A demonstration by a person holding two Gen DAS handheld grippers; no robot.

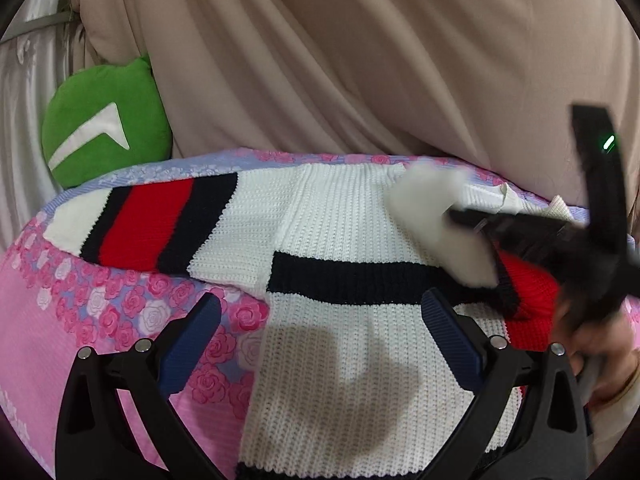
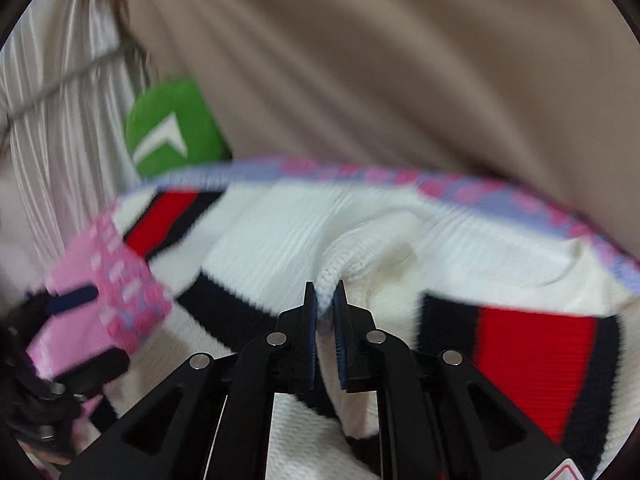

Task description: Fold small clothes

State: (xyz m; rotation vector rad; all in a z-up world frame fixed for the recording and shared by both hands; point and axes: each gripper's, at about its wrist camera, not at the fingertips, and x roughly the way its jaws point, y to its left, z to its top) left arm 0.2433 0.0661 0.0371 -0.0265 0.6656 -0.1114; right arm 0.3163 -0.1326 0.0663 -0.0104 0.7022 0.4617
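A white knit sweater [image 1: 340, 220] with black and red stripes lies spread on a pink rose-print bed sheet [image 1: 80, 340]. Its left sleeve [image 1: 160, 228] stretches out flat toward the left. My left gripper [image 1: 322, 332] hovers open over the sweater's lower body, with nothing between its blue pads. In the right wrist view, my right gripper [image 2: 325, 300] is shut on a fold of the sweater's white knit edge [image 2: 340, 256], lifted off the bed. In the left wrist view that gripper [image 1: 460, 216] is a blur at the right, above the red-striped right sleeve [image 1: 532, 300].
A green cushion [image 1: 104, 128] with a white mark leans at the back left of the bed. Beige curtain cloth [image 1: 360, 60] hangs right behind the bed, and white pleated curtain [image 1: 24, 120] at far left. A hand [image 1: 600, 360] shows at the right edge.
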